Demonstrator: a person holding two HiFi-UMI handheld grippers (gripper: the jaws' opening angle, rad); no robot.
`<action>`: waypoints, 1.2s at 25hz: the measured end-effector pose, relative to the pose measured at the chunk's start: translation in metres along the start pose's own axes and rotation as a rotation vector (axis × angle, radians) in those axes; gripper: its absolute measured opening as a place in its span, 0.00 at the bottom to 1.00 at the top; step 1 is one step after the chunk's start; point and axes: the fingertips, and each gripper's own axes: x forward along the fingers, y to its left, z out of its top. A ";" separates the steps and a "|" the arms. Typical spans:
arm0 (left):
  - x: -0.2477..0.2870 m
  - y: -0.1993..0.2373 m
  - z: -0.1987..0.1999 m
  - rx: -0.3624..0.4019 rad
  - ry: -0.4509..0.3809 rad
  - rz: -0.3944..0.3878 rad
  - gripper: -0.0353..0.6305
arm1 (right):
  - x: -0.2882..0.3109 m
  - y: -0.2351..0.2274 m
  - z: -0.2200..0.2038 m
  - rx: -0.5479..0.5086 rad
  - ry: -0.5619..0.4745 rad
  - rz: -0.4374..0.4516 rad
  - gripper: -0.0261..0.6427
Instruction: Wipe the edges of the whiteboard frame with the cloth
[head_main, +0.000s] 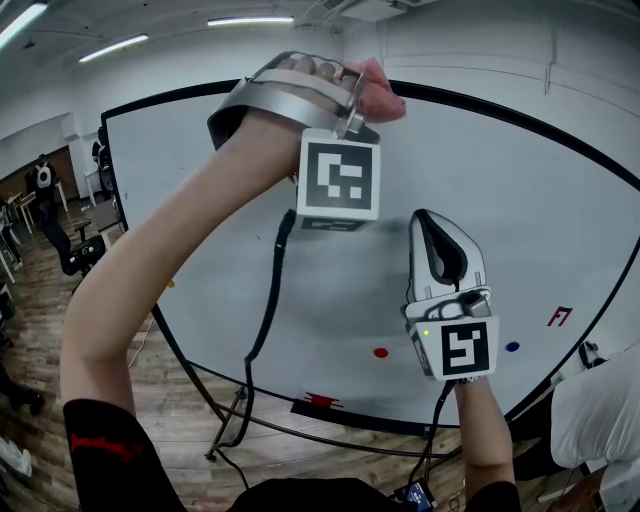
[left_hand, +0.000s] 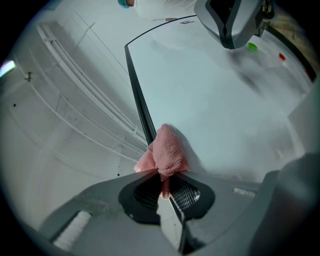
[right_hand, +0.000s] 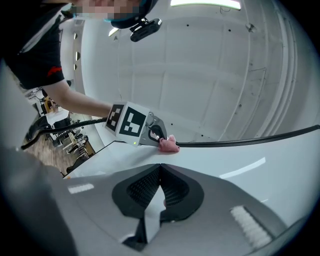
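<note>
The whiteboard (head_main: 520, 200) has a thin black frame (head_main: 500, 108). My left gripper (head_main: 352, 92) is raised to the top edge and shut on a pink cloth (head_main: 378, 92). In the left gripper view the cloth (left_hand: 167, 151) bulges out of the shut jaws of the left gripper (left_hand: 165, 186) and presses on the frame (left_hand: 136, 90). My right gripper (head_main: 432, 222) hovers lower, in front of the white surface, shut with nothing in it. From the right gripper (right_hand: 161, 169) I see the cloth (right_hand: 169, 145) on the frame (right_hand: 250, 140), beside the left gripper (right_hand: 156, 133).
A red magnet (head_main: 380, 352), a blue magnet (head_main: 512, 347) and a red mark (head_main: 560, 316) sit low on the board. A black cable (head_main: 266, 300) hangs from the left gripper. Office chairs (head_main: 78, 250) stand at the left on wooden floor; a person in white (head_main: 600, 410) is at the right.
</note>
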 end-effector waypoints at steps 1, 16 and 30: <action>0.000 -0.001 0.005 0.000 0.002 -0.007 0.10 | -0.003 -0.004 0.000 0.004 -0.007 0.000 0.04; 0.007 0.002 0.062 -0.008 0.018 -0.031 0.10 | -0.043 -0.052 -0.017 0.004 -0.002 0.021 0.04; 0.009 0.010 0.073 0.016 0.072 -0.023 0.10 | -0.064 -0.069 -0.015 0.039 -0.023 0.035 0.04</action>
